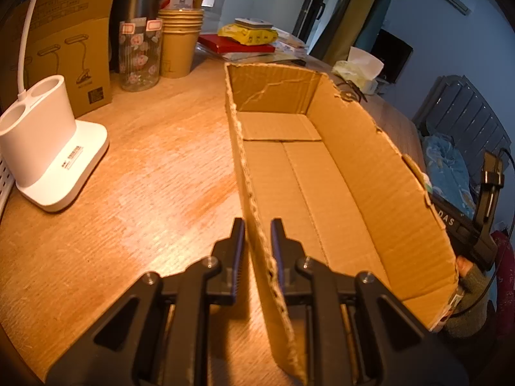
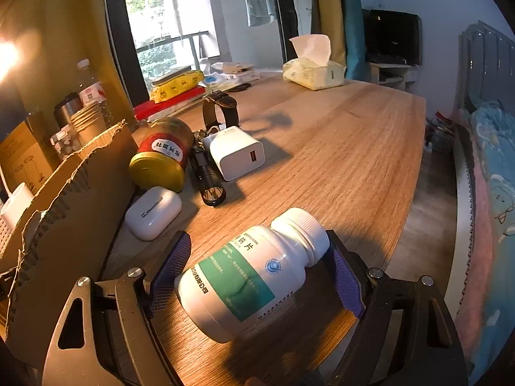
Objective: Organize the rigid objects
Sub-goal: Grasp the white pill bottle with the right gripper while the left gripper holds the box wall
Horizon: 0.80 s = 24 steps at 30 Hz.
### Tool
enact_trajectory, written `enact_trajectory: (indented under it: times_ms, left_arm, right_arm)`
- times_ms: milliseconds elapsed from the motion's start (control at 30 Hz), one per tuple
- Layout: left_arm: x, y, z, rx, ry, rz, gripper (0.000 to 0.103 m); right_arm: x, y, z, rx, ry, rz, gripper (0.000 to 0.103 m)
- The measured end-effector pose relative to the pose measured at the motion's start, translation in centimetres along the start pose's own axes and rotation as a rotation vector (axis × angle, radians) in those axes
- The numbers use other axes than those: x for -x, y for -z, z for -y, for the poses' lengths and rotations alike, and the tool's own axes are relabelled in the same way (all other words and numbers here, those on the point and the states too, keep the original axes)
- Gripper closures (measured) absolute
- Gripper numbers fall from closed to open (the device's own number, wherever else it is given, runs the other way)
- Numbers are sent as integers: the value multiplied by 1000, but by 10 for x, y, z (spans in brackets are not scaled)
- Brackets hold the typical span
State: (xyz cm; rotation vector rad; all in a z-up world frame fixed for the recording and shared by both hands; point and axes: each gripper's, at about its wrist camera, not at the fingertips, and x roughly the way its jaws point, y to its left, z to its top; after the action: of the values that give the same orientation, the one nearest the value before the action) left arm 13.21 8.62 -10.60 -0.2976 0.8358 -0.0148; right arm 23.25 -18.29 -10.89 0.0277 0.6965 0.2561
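Left gripper (image 1: pixel 256 234), bottom centre of the left wrist view: jaws clamped on the near side wall of the cardboard box (image 1: pixel 370 173), one finger outside, one inside. Box sits open-topped on the wooden table (image 1: pixel 145 167), running from bottom centre to upper centre of frame, nothing visible inside.

Right gripper (image 2: pixel 257 263), bottom of the right wrist view: jaws wide, straddling a white pill bottle (image 2: pixel 251 276) (lying on its side, cap toward upper right). Pads not clearly pressing on it; contact at the cap side I can't tell.

Left of centre in that view, beside the box wall: earbud case (image 2: pixel 153 212), flashlight (image 2: pixel 207 177), gold-lidded jar (image 2: pixel 161 157), white charger (image 2: pixel 236 152), watch (image 2: pixel 222 109).
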Motion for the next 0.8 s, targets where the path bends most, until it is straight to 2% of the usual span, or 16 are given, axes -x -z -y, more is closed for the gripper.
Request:
enact_trajectory:
  times_ms: [133, 467, 667, 800]
  left_arm:
    - [0, 0, 2, -6, -5, 1, 86]
    - [2, 3, 8, -32, -48, 8, 86]
    - [3, 3, 13, -48, -96, 18, 86]
    - [4, 4, 16, -66, -120, 23, 86]
  right_arm:
    - [4, 1, -2, 6, -20, 7, 19]
    - [44, -15, -20, 63, -87, 99, 19]
    - [81, -29, -45, 110, -216, 183, 19]
    - [96, -31, -74, 203, -307, 202, 19]
